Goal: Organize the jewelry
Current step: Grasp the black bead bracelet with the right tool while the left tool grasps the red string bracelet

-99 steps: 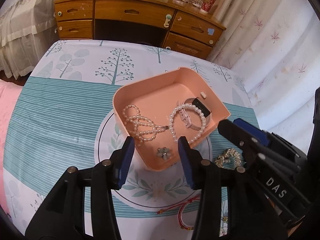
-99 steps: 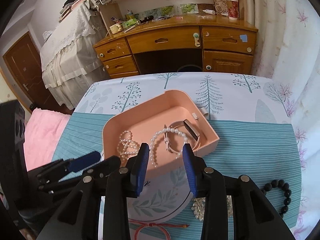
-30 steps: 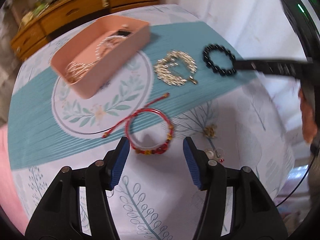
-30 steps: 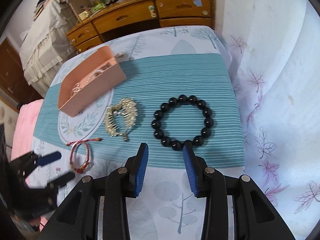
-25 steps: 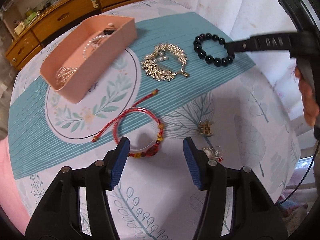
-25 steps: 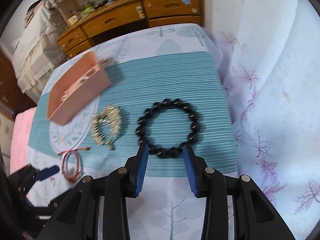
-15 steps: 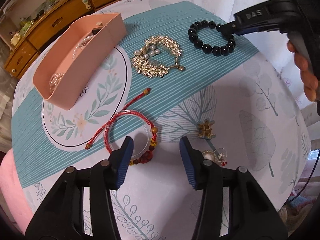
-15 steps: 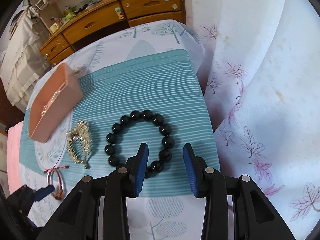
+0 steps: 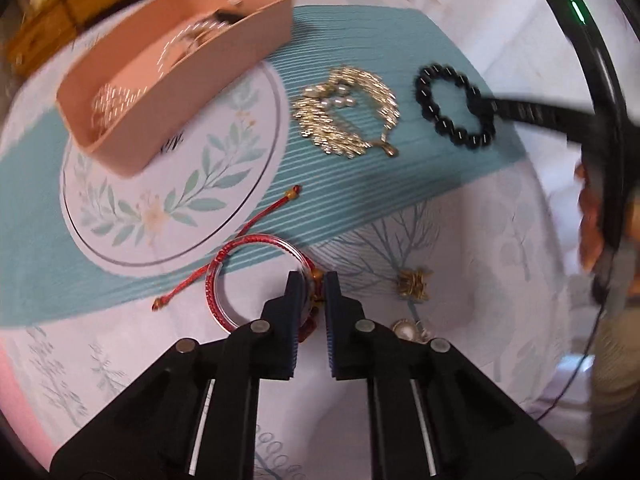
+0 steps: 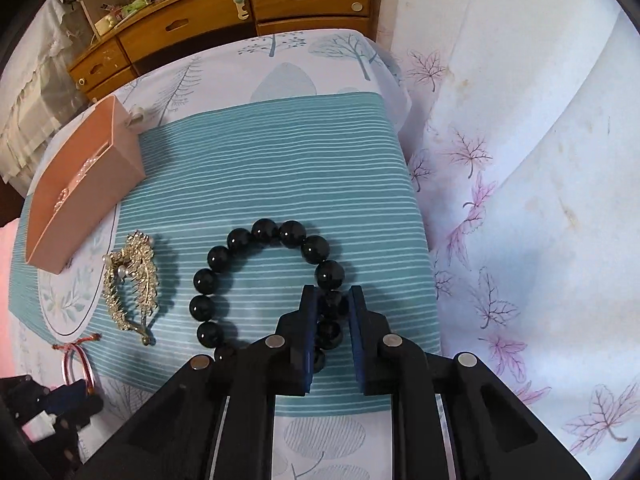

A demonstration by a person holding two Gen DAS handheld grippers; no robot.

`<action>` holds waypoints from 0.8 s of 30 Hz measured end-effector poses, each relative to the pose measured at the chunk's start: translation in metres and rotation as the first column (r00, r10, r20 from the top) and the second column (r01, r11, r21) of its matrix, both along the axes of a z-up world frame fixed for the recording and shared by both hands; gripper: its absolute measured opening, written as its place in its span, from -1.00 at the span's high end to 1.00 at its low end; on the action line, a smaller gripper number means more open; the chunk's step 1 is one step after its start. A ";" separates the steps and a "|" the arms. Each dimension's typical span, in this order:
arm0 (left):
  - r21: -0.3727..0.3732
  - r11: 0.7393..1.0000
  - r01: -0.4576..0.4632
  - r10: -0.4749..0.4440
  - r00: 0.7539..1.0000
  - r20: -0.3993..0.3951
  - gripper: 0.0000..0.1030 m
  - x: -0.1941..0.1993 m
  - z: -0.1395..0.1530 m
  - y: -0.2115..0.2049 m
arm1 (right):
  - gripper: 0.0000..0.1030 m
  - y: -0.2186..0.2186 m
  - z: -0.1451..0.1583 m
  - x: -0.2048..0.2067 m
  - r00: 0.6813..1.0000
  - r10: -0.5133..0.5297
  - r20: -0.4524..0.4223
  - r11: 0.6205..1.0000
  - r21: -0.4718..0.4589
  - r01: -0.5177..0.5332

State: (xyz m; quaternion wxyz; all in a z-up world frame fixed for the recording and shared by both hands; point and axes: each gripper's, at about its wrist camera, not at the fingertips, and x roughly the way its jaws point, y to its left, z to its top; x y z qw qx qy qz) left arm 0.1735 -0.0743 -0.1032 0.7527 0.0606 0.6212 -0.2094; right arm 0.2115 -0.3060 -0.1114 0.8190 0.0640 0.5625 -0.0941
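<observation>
**Two thin grips, both easy to lose**

The left gripper [image 9: 311, 280] is closing on the beaded side of the red bracelet [image 9: 256, 280], with the knot of beads between its jaws and the pads looking to press on it, though that view is blurred so I cannot be sure how firm the hold is. The right gripper [image 10: 331, 300] is closing on the black bead bracelet [image 10: 264, 280], with beads pinched between its blue pads. Both bracelets lie on the patterned cloth [image 10: 280, 160], well apart from the pink box [image 9: 168, 80], which already holds pearls.

Round beads can roll out of flat pads, so the black bracelet may slip free on the lift. The red bracelet has a loose cord [image 9: 256, 220] trailing toward the box; it could drag or snag on the cloth. The gold brooch [image 9: 348, 112] lies between the black bracelet and the box, and a low carry could sweep it along. Small gold and pearl earrings [image 9: 412, 284] sit just beside the left jaws and could be knocked off the edge
</observation>
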 end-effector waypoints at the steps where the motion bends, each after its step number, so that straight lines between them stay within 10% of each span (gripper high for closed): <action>1: -0.005 1.000 -0.022 0.022 1.000 -0.003 0.83 0.003 0.000 0.004 | 0.71 0.000 0.000 -0.001 1.000 0.000 0.002 1.000 0.008 0.000; 24: -0.092 0.984 -0.150 0.161 0.978 0.135 0.83 -0.009 0.070 0.061 | 0.71 0.060 0.113 -0.059 0.967 0.132 0.217 0.991 0.010 -0.137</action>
